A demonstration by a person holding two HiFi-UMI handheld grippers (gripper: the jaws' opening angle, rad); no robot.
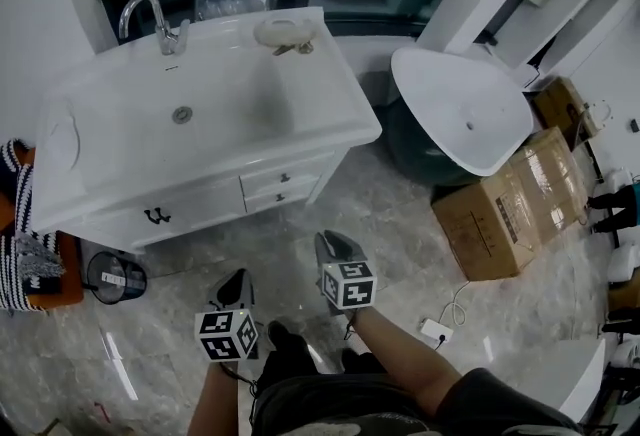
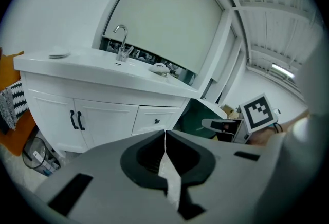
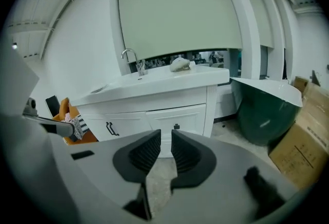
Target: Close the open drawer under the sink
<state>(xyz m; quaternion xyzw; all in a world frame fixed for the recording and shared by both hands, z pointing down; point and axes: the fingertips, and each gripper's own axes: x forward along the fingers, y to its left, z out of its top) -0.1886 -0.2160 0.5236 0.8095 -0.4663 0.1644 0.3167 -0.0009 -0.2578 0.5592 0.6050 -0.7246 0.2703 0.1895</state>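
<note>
The white vanity (image 1: 110, 214) with its sink (image 1: 180, 114) and chrome tap (image 1: 160, 24) stands ahead of me. Two small drawers (image 1: 282, 186) sit one above the other at its right end, and both fronts look flush with the cabinet. The same drawer front (image 2: 156, 120) shows beside the double doors in the left gripper view, and in the right gripper view the drawer (image 3: 176, 117) also looks pushed in. My left gripper (image 1: 235, 286) hangs over the floor in front of the vanity, shut and empty. My right gripper (image 1: 333, 246) is held a little nearer the drawers, with a narrow gap between its pads and nothing in it.
A white basin with a green underside (image 1: 460, 109) leans at the right, next to a cardboard box (image 1: 510, 204). A small bin (image 1: 115, 276) and an orange seat with striped cloth (image 1: 20, 224) stand left of the vanity. A plug and its cable (image 1: 437, 331) lie on the marble floor.
</note>
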